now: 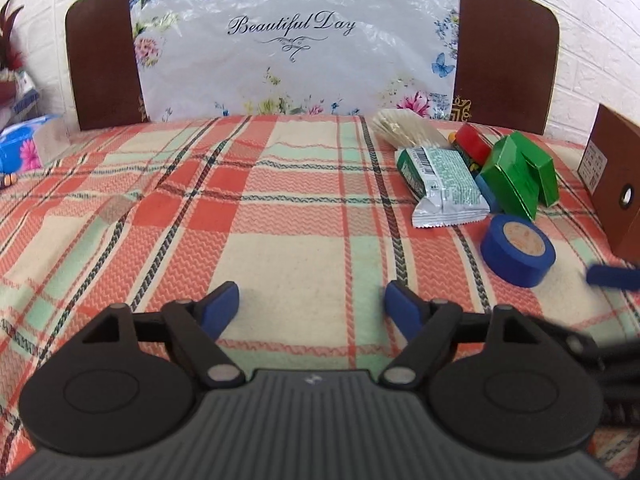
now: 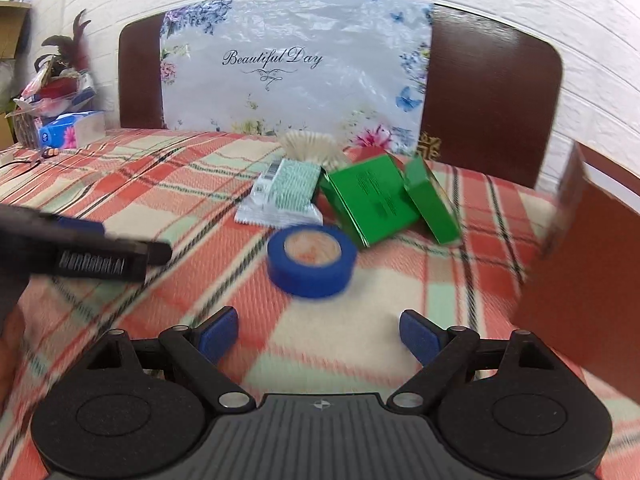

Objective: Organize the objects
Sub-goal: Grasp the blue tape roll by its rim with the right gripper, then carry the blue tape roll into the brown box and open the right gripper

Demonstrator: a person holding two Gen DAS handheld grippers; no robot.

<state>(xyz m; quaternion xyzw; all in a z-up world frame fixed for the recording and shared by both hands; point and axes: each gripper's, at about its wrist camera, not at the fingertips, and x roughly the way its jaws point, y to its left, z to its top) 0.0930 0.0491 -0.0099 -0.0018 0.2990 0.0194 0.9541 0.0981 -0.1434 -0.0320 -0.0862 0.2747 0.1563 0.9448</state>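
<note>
Tape roll [image 2: 312,261], blue, lying flat with its hole facing up on the plaid bed cover [image 2: 160,184]. It sits straight ahead of your right tongs [image 2: 319,336], near them and a touch left of their centre line; being round, it offers no long axis to line up on. From your left tongs [image 1: 312,308] the same roll [image 1: 518,250] lies well off to the right, so your right hand is the nearer one and looks the likelier to take it.

Tongs, both: spread wide, nothing between the pads, nothing held.

Other stock, behind the roll: white-and-green packet [image 2: 282,196], two green boxes [image 2: 372,204] leaning together, pale fluted paper cups [image 2: 310,146] at the back. Brown box wall [image 2: 588,280] stands at the right edge.

View differences: left camera alone shows a red item [image 1: 472,144] behind the packet, hidden from the right camera. Right camera alone shows your left tool's black arm [image 2: 92,256] reaching in from the left, and it is blurred, so treat fine spacing there as uncertain.
</note>
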